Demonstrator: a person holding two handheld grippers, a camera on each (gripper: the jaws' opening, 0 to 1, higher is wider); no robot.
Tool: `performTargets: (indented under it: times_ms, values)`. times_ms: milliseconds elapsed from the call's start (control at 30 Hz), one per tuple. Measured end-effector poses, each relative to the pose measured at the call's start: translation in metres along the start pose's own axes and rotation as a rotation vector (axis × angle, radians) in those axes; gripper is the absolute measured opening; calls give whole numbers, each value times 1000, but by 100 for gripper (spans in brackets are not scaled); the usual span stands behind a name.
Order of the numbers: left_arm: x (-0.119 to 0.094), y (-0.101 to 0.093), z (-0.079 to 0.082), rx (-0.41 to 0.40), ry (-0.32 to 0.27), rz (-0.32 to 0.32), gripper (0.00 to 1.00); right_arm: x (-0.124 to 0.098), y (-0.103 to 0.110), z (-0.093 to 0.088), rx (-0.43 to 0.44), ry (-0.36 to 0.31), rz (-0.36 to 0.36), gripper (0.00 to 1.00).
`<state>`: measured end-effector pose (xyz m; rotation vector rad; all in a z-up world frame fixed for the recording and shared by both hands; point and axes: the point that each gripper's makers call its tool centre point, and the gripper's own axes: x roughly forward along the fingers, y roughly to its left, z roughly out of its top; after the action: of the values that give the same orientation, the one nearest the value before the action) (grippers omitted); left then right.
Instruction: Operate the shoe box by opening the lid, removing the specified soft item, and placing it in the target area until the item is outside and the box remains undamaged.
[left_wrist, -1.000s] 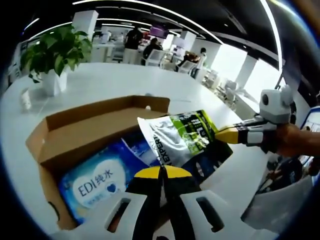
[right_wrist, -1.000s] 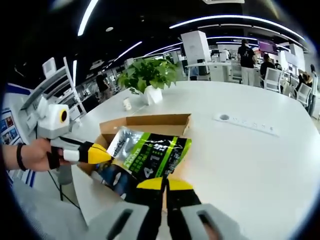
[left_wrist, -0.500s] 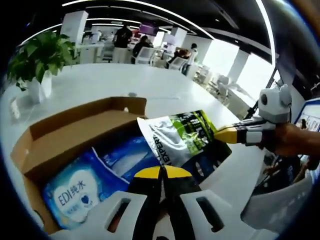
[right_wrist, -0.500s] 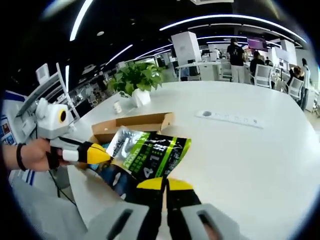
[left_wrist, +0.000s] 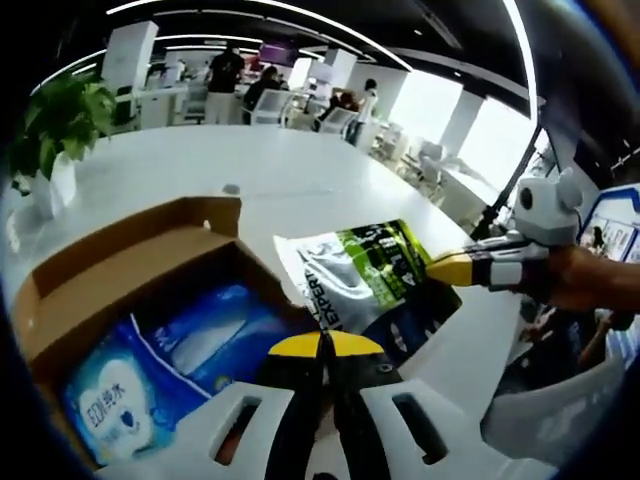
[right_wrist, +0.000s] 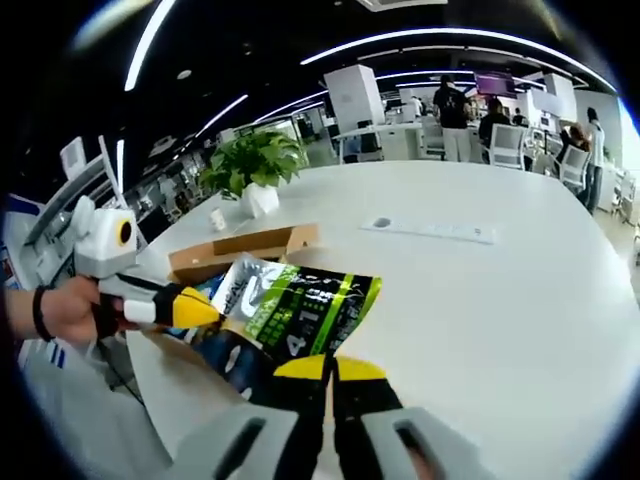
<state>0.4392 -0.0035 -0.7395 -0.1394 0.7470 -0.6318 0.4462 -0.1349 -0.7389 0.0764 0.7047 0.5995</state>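
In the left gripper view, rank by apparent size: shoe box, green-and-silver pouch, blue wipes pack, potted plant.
1. Shoe box
2. Blue wipes pack and green-and-silver pouch: too alike to rank
3. Potted plant, though it stands farther off

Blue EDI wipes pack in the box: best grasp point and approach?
Grip the blue pack by its sealed end edge nearest the left gripper, coming down from above through the open top of the shoe box. It lies flat with cardboard walls close around it, so a side approach looks blocked. Both grippers hold the green pouch.
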Motion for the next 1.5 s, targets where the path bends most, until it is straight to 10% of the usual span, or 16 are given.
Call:
performTargets:
  times_ms: [1500]
  values:
    - [80, -55, -30, 50, 115, -16, 0, -18, -81, -57, 92, 52, -41, 0]
